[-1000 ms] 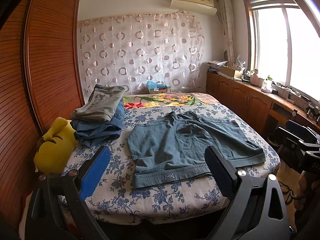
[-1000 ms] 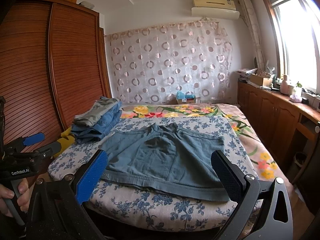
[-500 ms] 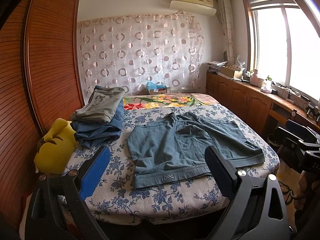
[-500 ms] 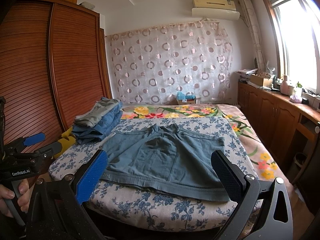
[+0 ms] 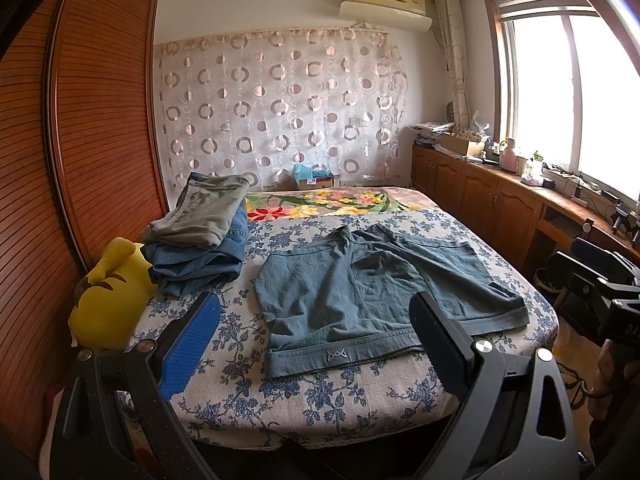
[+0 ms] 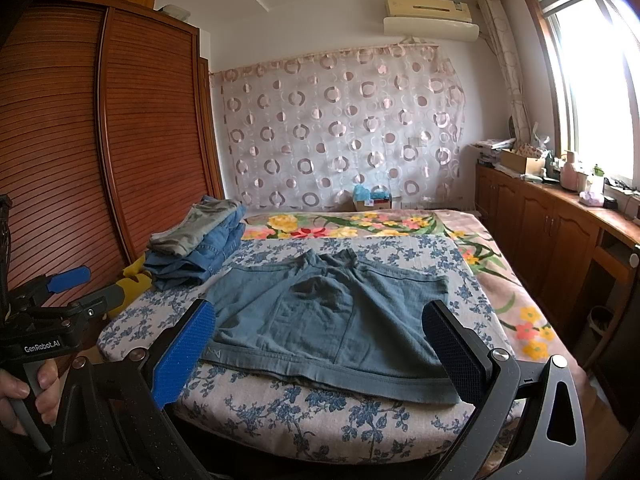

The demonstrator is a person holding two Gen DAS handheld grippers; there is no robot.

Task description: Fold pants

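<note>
The left gripper (image 5: 314,344) is wide open and holds nothing. It hangs in the air in front of the bed (image 5: 312,400), pointing at the near edge of the shorts (image 5: 372,292). The right gripper (image 6: 320,352) is wide open too, with nothing in it. It also hangs in front of the bed, near the waistband.

The shorts (image 6: 328,320) are blue-green and lie flat in the middle of the bed, on a sheet with blue flowers. The waistband is at the near edge, and the two short legs point to the far wall. The cloth has small wrinkles. It is not folded yet.

To the left of the shorts sits a pile of clothes (image 5: 200,236). A yellow plush toy (image 5: 108,300) lies at the left side of the bed, just beside the pile.

In the right view, a hand (image 6: 28,396) grips the handle of the left gripper.
</note>
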